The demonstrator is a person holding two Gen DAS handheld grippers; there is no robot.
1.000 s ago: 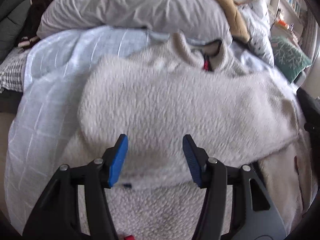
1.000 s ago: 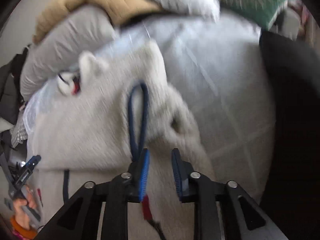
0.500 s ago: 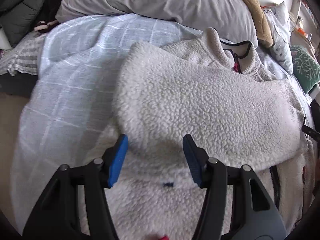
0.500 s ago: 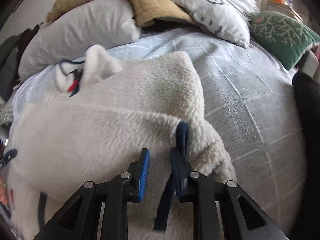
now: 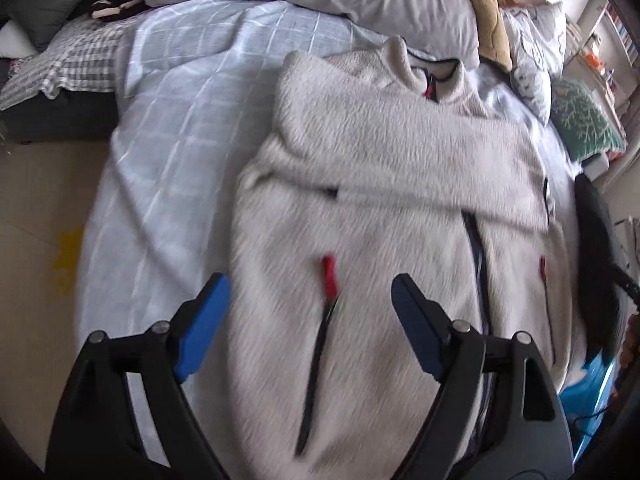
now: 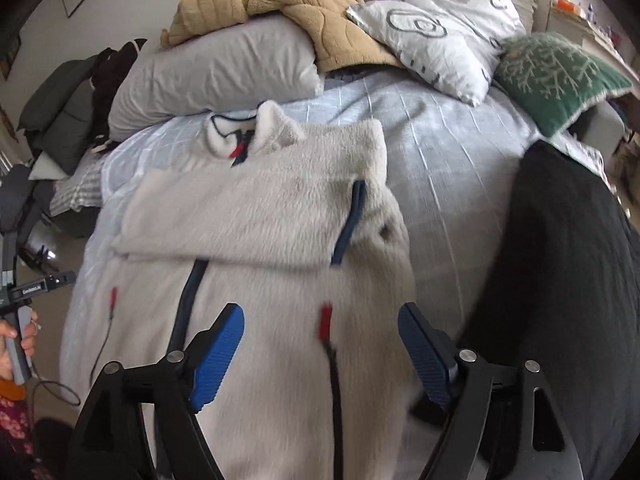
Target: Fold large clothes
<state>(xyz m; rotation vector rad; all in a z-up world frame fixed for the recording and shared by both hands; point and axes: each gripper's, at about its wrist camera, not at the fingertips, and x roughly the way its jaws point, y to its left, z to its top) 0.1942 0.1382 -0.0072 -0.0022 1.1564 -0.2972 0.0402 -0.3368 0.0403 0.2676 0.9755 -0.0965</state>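
Observation:
A cream fleece jacket (image 5: 384, 208) (image 6: 260, 232) lies front-up on the bed, collar toward the pillows, with both sleeves folded across its chest. A navy cuff (image 6: 350, 220) shows at the end of the top sleeve. Red zip pulls (image 5: 329, 276) (image 6: 325, 322) mark the pockets. My left gripper (image 5: 308, 300) hovers above the jacket's lower left part, its jaws opening with nothing between them. Over the lower right part hangs my right gripper (image 6: 320, 328), its jaws also opening and holding nothing.
The bed has a pale blue checked sheet (image 5: 168, 128). Grey pillows (image 6: 224, 72), a tan blanket (image 6: 300, 4), a patterned cushion (image 6: 444, 20) and a green cushion (image 6: 556, 72) are piled at its head. A dark garment (image 6: 568, 280) lies at the right edge. Floor (image 5: 36, 240) is at left.
Both grippers have pulled back and up from the folded sleeves toward the hem. The right gripper has let go of the navy cuff. Both sets of jaws have spread wider.

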